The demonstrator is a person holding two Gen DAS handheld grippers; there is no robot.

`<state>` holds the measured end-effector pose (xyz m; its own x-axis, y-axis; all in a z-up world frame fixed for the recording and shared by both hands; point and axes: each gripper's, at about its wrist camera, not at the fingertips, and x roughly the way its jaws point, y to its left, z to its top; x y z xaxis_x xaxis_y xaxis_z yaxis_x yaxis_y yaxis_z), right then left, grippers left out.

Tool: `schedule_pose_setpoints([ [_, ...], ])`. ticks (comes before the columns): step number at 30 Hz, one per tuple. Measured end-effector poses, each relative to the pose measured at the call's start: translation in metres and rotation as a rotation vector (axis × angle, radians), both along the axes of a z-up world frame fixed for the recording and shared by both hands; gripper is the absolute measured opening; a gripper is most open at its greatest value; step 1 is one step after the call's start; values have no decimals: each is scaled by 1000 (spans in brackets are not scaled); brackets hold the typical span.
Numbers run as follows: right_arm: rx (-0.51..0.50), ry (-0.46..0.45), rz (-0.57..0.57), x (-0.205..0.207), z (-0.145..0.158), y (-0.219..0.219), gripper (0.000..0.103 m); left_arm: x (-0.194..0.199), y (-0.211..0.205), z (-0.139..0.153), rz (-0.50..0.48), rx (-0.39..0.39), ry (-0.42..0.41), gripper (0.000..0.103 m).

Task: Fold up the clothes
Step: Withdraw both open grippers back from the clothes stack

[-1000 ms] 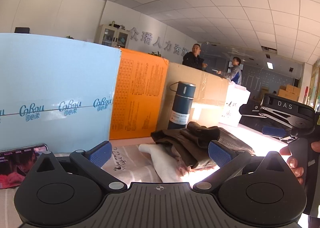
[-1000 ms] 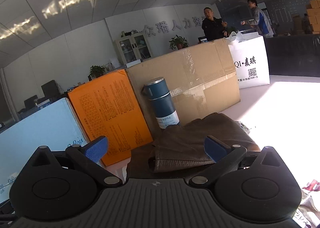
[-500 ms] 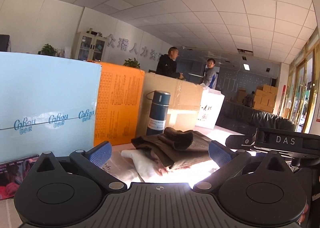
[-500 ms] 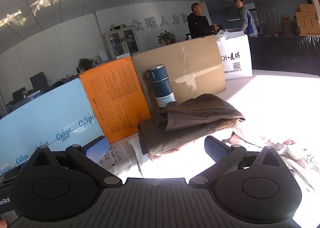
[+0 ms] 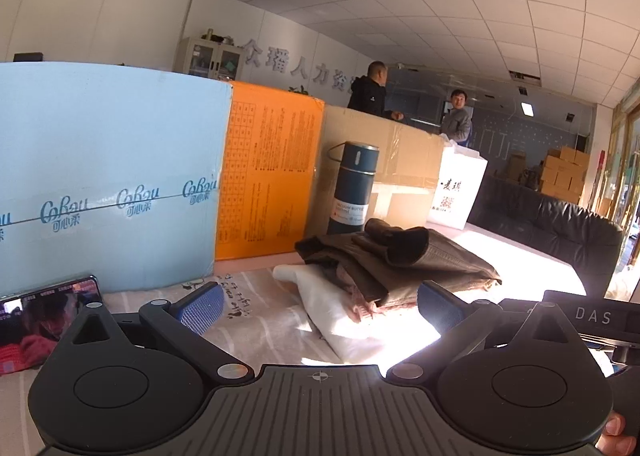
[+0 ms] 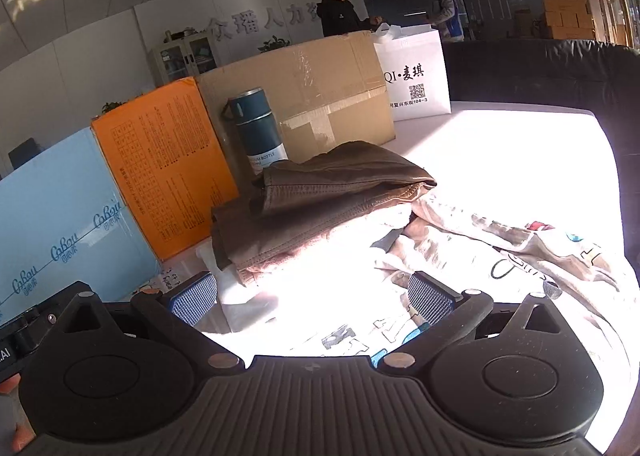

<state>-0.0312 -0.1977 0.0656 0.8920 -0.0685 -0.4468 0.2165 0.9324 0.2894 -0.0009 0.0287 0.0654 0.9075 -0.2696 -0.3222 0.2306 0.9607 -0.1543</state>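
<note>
Left hand-held gripper [image 5: 318, 306]: jaws spread wide, nothing between the blue pads, held low over the desk [image 5: 260, 320].
Right hand-held gripper [image 6: 312, 298]: likewise wide open and empty, above a pale printed garment [image 6: 500, 252] spread loosely over the sunlit right part of the desk.

Folded brown garment [image 5: 400, 260]: stacked on the desk ahead of both grippers, lying on top of a folded white garment [image 5: 340, 312]; a pinkish layer shows between them at the near edge. In the right wrist view the printed garment touches the stack's right side.

Behind the stack, in a row from left to right:
- light blue box [image 5: 104, 176], largest, nearest the left gripper
- orange box [image 5: 268, 184]
- dark blue vacuum bottle [image 5: 354, 186], upright, just behind the brown garment
- brown cardboard box [image 5: 404, 160], taped
- white paper bag [image 5: 456, 192]

Phone [image 5: 44, 316]: lying at the left of the desk in front of the blue box, screen lit.

Black sofa [image 5: 548, 232]: beyond the far right edge of the desk.

Two people [image 5: 412, 108] stand behind the cardboard box.
</note>
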Motion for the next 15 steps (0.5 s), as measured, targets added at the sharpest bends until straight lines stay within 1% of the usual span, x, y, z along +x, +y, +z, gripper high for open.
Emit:
schedule_pose_setpoints([
  [2, -11, 11, -38, 6, -7, -1, 103, 4, -3, -6, 29, 32, 16, 103],
  [5, -29, -15, -95, 9, -18, 1, 103, 10, -6, -15, 79, 78, 33, 103],
  [9, -80, -31, -154, 16, -29, 4, 103, 12, -7, -22, 109, 106, 27, 103],
  [11, -94, -31, -161, 20, -34, 4, 103, 12, -7, -24, 116, 112, 26, 103],
  [15, -72, 18, -120, 32, -47, 2, 103, 14, -7, -28, 124, 120, 35, 103],
])
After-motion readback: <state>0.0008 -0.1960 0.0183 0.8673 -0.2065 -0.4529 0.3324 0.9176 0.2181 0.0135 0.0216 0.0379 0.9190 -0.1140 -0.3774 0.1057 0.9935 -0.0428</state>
